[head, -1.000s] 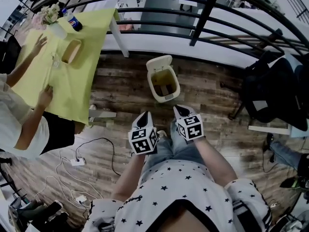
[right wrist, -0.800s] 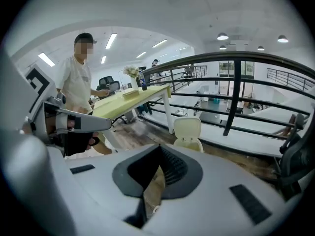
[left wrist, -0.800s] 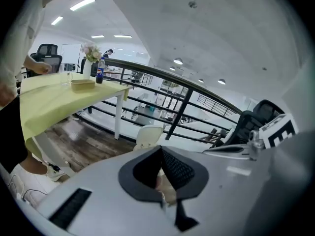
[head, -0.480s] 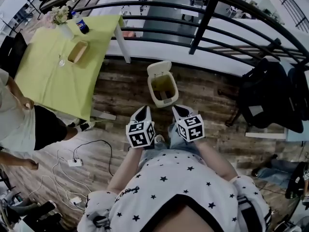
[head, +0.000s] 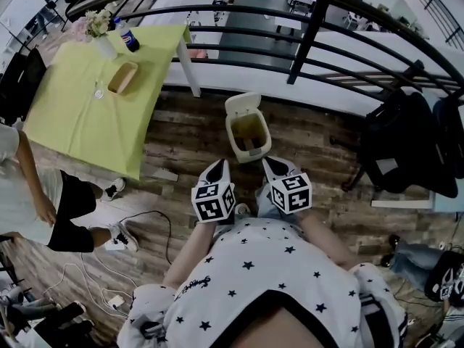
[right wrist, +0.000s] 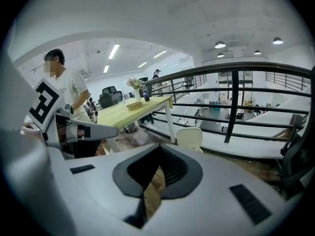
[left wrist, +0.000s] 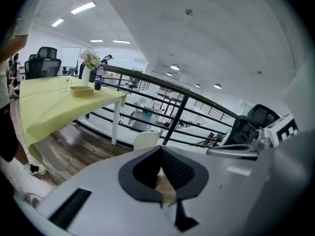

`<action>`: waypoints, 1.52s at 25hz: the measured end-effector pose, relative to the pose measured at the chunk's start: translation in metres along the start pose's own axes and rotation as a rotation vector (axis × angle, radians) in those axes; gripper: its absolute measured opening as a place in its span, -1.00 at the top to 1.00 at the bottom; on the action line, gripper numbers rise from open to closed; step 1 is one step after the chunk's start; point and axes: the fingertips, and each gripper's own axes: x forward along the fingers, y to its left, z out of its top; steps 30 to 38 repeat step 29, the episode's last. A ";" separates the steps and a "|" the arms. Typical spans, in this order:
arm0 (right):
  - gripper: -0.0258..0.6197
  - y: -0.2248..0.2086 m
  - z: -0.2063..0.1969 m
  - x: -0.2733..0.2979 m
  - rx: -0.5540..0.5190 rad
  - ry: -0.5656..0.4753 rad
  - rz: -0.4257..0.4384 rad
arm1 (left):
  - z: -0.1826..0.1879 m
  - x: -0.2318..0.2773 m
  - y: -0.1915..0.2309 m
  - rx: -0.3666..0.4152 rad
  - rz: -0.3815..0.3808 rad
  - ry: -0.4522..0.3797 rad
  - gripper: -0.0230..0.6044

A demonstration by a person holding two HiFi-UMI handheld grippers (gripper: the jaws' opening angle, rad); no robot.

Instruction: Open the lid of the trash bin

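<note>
The small cream trash bin (head: 249, 130) stands on the wooden floor by the railing. Its lid (head: 242, 104) is tipped up at the far side and the inside shows. That raised lid also shows in the left gripper view (left wrist: 146, 140) and the right gripper view (right wrist: 190, 137), beyond the jaws. My left gripper (head: 217, 167) and right gripper (head: 270, 164) are held side by side close to my body. They sit just short of the bin and touch nothing. Both pairs of jaws are shut and hold nothing.
A yellow-covered table (head: 87, 107) with a bottle (head: 130, 40), flowers and a tray stands at the left. A black railing (head: 304, 31) runs behind the bin. A chair with dark bags (head: 406, 140) is at the right. A person (head: 36, 201) and floor cables (head: 138, 220) are at the left.
The person at the left has left the table and moved toward the lower left. The head view has shifted slightly. Both grippers stay shut near my body and the bin lid stays up.
</note>
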 end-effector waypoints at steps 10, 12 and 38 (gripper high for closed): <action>0.94 0.003 0.002 0.000 0.026 -0.009 0.007 | 0.000 -0.004 0.003 0.004 0.009 0.004 0.91; 0.94 0.003 0.002 0.000 0.023 -0.014 0.005 | -0.001 -0.004 0.003 0.005 0.009 0.003 0.91; 0.94 0.001 0.009 -0.002 0.008 -0.023 0.002 | -0.001 -0.003 0.000 0.008 0.006 0.010 0.91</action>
